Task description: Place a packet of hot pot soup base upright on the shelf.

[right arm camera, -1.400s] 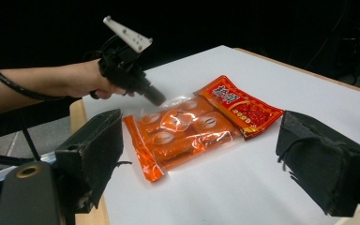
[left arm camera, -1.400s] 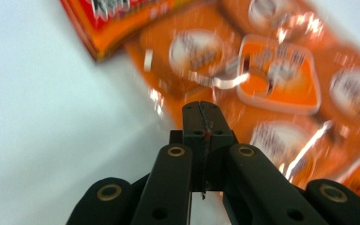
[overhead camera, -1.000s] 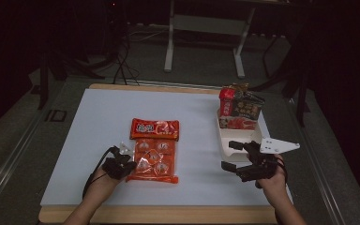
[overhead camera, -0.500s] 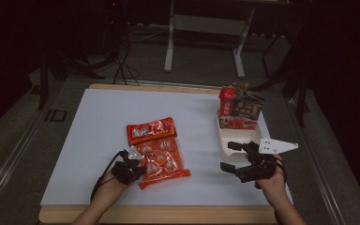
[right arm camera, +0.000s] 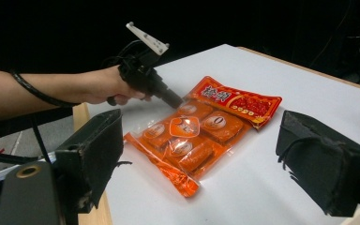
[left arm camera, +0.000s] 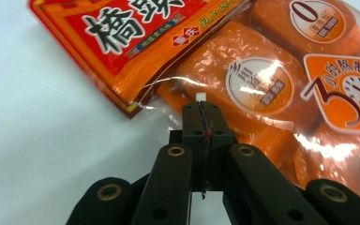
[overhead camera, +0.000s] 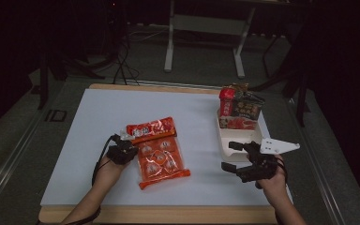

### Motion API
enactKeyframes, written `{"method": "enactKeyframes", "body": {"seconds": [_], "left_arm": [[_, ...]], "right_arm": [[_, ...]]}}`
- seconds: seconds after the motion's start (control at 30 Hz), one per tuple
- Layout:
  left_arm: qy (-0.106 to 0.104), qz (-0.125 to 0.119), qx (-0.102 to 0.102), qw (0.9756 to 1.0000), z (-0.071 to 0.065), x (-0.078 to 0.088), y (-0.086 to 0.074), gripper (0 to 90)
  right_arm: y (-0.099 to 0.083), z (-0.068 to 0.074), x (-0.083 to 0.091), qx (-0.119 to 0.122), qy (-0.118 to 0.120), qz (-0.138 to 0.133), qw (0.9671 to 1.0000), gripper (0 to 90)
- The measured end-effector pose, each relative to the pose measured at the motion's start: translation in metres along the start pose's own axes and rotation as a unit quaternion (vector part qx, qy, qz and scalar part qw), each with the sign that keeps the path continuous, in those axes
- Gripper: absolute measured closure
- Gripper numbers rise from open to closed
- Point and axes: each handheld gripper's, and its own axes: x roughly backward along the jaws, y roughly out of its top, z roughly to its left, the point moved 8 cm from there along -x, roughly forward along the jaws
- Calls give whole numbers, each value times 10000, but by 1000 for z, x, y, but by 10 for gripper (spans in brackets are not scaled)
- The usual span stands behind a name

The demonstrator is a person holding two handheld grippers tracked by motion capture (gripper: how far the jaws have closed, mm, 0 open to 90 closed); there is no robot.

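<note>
Lying on the white table (overhead camera: 98, 117) is one orange snack bag (overhead camera: 158, 152) with a red top and small wrapped cakes inside. I can count about six cakes, but some are hard to see. The bag sits a bit left of the middle, on the near half of the table. Its long side runs from far to near, and it is tilted, so the red top points far and a little left.

One white tray (overhead camera: 234, 143) sits on the right side. Some red and dark food packs (overhead camera: 239, 110) stand at its far end. I cannot count them well.

There are two grippers. The left gripper (left arm camera: 200, 110) has its jaws pressed tight together, pinching the clear left edge of the bag just below the red top. A hand (overhead camera: 108, 166) holds it.

The right gripper (overhead camera: 232, 157) has its jaws wide apart, with nothing between them. It is at the near end of the tray, well apart from the bag.
</note>
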Motion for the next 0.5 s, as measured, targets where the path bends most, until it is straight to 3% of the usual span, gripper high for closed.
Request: {"method": "enactKeyframes", "body": {"seconds": [0.5], "left_arm": [[-61, 178, -227, 9996, -10, -9, 11, 900]], "right_arm": [[0, 1, -3, 15, 2, 16, 10000, 149]]}}
